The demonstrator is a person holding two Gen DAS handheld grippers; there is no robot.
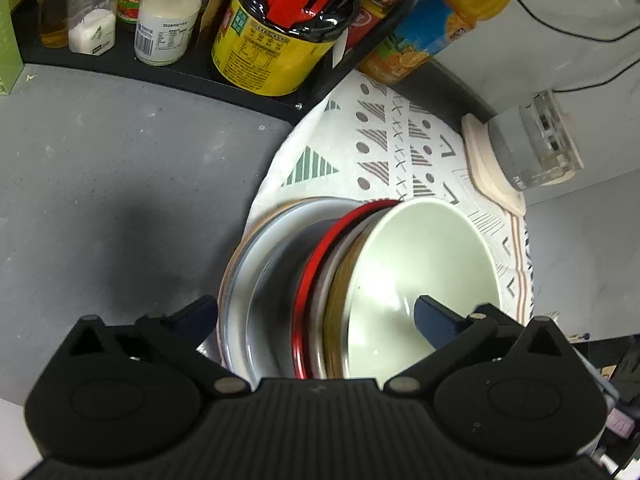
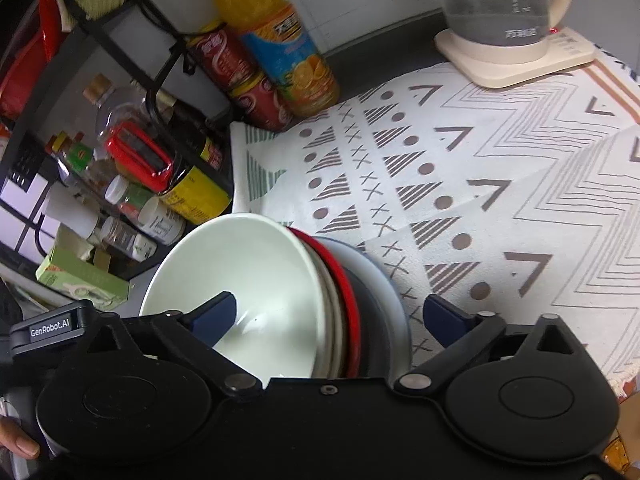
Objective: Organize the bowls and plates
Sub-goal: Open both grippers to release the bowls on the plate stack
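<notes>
A stack of dishes sits on the near-left part of a patterned cloth (image 2: 480,168). A pale green bowl (image 1: 420,264) (image 2: 248,272) tops it, nested in a brown-sided bowl (image 1: 340,300) and a red-rimmed bowl (image 1: 316,276) (image 2: 344,280). Grey-white plates (image 1: 256,264) (image 2: 384,296) lie underneath. My left gripper (image 1: 316,316) is open and straddles the stack, its right finger inside the green bowl and its left finger outside the plates' rim. My right gripper (image 2: 330,316) is open too, with its left finger in the green bowl and its right finger over the cloth beside the plates.
A black rack (image 1: 256,92) behind the stack holds a yellow-labelled bottle (image 1: 268,48), jars and sauces. An orange juice bottle (image 2: 280,44) and red cans (image 2: 244,84) stand by the cloth's corner. A glass kettle (image 2: 500,4) on a cream base stands at the far right. Grey counter (image 1: 100,168) lies to the left.
</notes>
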